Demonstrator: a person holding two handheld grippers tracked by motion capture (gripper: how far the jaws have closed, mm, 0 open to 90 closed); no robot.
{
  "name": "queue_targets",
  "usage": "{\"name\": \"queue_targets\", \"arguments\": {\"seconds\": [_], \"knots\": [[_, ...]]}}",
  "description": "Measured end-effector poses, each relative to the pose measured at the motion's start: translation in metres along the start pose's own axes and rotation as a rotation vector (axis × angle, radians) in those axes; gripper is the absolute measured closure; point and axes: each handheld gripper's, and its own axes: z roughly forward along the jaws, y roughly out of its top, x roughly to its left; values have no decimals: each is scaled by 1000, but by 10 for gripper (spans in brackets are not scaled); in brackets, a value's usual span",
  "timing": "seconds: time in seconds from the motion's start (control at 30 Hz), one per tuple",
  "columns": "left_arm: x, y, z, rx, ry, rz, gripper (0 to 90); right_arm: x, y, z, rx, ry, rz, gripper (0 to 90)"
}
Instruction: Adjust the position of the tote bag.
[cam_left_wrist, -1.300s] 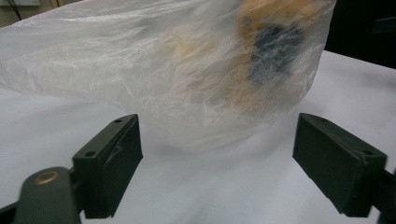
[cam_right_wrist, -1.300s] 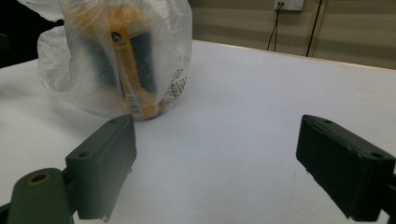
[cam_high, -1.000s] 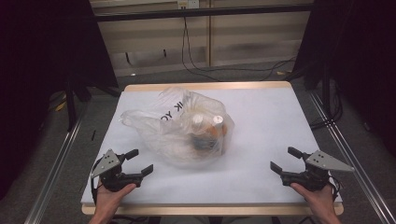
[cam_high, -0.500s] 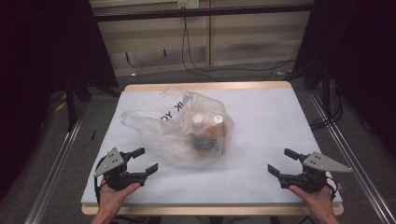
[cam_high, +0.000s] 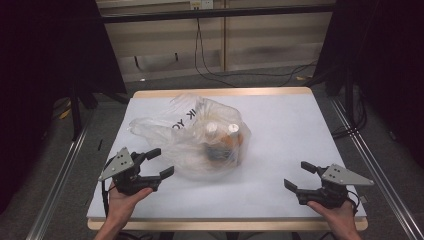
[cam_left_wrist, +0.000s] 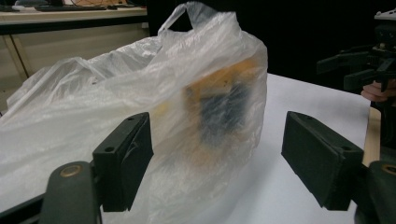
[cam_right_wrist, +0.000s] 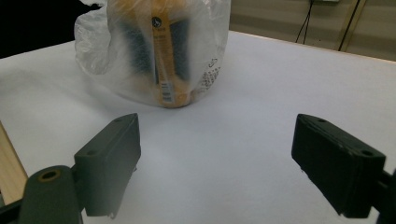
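A clear plastic bag (cam_high: 200, 135) lies crumpled in the middle of the white table top (cam_high: 285, 125). Inside it are bottles with white caps (cam_high: 212, 128) and orange labels, one of them plain in the right gripper view (cam_right_wrist: 163, 70). My left gripper (cam_high: 166, 161) is lifted off the table with its tips at the bag's near left edge. Its jaws have just been closing, and in the left gripper view (cam_left_wrist: 217, 158) the bag (cam_left_wrist: 187, 93) bulges ahead of the gap with neither pad pressing on it. My right gripper (cam_high: 295, 174) rests open near the front right, with bare table between its jaws (cam_right_wrist: 233, 158).
The table's wooden front edge (cam_high: 225, 225) runs just behind both hands. Metal rails (cam_high: 60, 175) flank the table on the floor. Cables (cam_high: 210, 70) trail along the back wall. The other hand's gripper (cam_left_wrist: 350, 70) shows far right in the left gripper view.
My left gripper has risen and moved toward the bag, its tips now at the bag's edge and its jaws slightly narrower. The right gripper has stayed where it was.
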Motion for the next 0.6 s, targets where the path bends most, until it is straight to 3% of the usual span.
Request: {"name": "queue_targets", "arguments": {"seconds": [0.07,0.17,0.47,0.6], "knots": [[2,4,3,-12,3,-10,279,-1,0,1,4,6,7,155],[8,16,10,2,2,13,281,-1,1,3,2,15,5,156],[18,46,22,-57,-2,34,316,1,1,1,-9,22,5,156],[25,57,29,-43,2,34,333,1,2,0,-23,23,-2,157]]}}
